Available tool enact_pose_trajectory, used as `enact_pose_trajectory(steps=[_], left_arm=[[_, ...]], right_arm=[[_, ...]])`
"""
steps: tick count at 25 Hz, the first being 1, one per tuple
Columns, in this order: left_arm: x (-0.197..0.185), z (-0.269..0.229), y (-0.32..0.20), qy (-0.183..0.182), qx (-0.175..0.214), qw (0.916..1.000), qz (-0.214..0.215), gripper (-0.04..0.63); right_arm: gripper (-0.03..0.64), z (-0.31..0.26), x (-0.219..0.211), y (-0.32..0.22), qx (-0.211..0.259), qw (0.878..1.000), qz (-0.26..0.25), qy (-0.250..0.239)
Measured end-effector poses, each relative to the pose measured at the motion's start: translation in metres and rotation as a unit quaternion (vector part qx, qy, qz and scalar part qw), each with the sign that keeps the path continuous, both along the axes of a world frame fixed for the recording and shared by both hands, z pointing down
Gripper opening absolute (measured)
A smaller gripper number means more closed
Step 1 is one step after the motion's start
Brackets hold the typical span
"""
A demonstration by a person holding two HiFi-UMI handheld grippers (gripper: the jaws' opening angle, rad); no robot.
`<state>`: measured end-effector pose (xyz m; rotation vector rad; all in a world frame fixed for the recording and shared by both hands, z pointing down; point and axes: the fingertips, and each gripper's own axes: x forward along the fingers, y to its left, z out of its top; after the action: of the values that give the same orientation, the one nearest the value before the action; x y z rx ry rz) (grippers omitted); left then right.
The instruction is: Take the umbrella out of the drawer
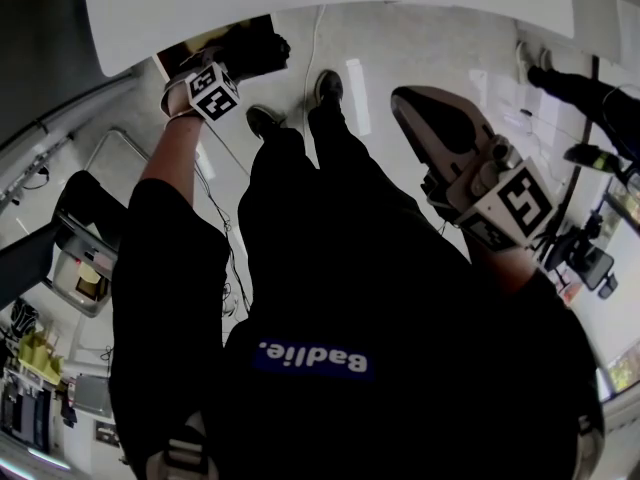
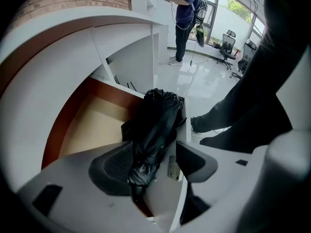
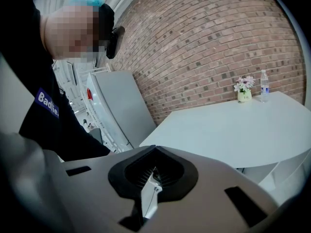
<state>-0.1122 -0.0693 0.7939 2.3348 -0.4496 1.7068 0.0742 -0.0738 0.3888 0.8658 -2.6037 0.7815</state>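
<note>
Though apart, left gripper [image 2: 153, 162] jaws astride the umbrella [image 2: 158, 116] in the drawer [image 2: 92, 126]; right gripper [image 3: 153, 171] jaws together.

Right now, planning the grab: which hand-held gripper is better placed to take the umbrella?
Left hand-held gripper: open jaws straddle the umbrella in the drawer; right hand-held gripper is shut, facing away.

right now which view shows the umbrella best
Left gripper view: the black folded umbrella sits in the open drawer, between the left tongs' open jaws. Head view gives only a dark shape there; right gripper view shows none of it.
</note>
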Motion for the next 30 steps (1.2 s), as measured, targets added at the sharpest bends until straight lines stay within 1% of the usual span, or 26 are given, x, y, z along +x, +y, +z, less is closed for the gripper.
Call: enact_pose_trajectory(steps=[3,6,10,15,20,25,30], left_arm=[[-0.004,0.008,0.002,-0.015,-0.011,0.9997,0.015,0.276],[-0.004,0.015,0.000,-0.023,-0.012,0.9992,0.031,0.284],[-0.001,0.024,-0.006,-0.042,-0.015,0.9969,0.064,0.291],[0.001,0.032,-0.007,-0.065,-0.015,0.9915,0.112,0.296],[0.010,0.042,-0.009,-0.090,-0.024,0.9837,0.154,0.298],[0.011,0.047,-0.010,-0.096,-0.031,0.9804,0.170,0.307],[0.013,0.052,-0.013,-0.097,-0.037,0.9800,0.170,0.319]], right_arm=[[0.026,0.003,0.003,0.001,-0.003,1.000,0.003,0.004],[0.026,0.007,0.009,0.002,-0.008,1.000,0.008,0.010],[0.026,0.010,0.015,0.000,-0.008,1.000,0.012,0.015],[0.026,0.011,0.015,0.004,-0.006,1.000,0.018,0.020],[0.026,0.016,0.023,0.004,-0.011,0.999,0.025,0.026],[0.026,0.018,0.028,0.006,-0.014,0.999,0.033,0.029],[0.026,0.021,0.032,0.006,-0.017,0.998,0.042,0.031]])
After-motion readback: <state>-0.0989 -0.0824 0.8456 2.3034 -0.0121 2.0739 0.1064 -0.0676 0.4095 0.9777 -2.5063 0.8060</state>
